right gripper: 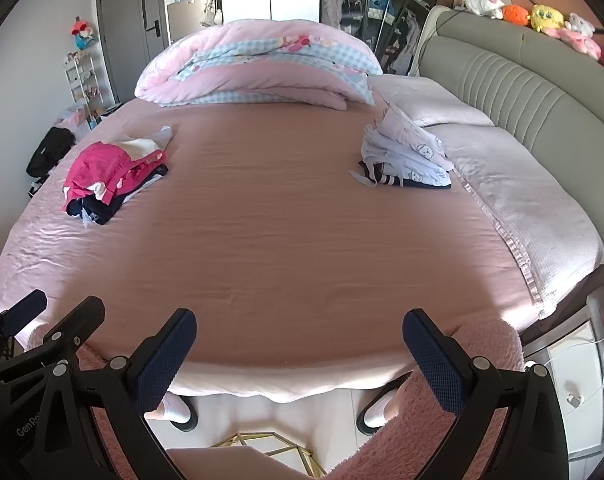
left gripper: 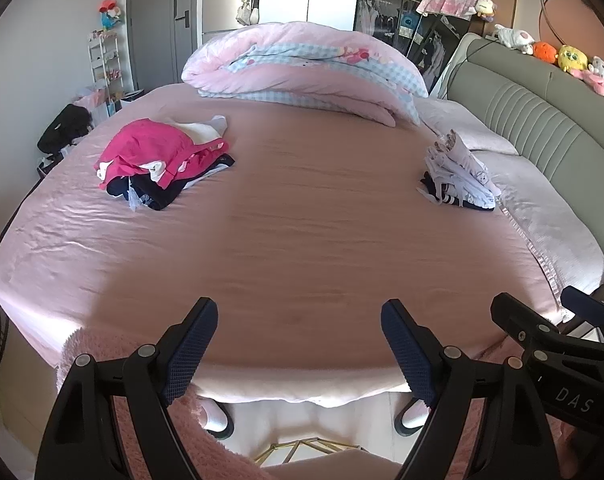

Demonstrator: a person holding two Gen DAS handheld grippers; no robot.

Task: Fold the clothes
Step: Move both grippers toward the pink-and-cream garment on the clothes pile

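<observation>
A loose heap of clothes, bright pink on top of dark and white pieces, lies on the left of the pink bed. A stack of white printed and striped clothes rests on the right, beside the pillows. My left gripper hangs open over the bed's near edge, nothing between its fingers. My right gripper is open too, at the same edge, empty. Both are far from either pile. The right gripper's body shows at the left wrist view's right.
A rolled pink and blue duvet lies across the far side. Pale pillows and a grey padded headboard line the right. A person's fluffy pink sleeves and slippered feet are below the grippers.
</observation>
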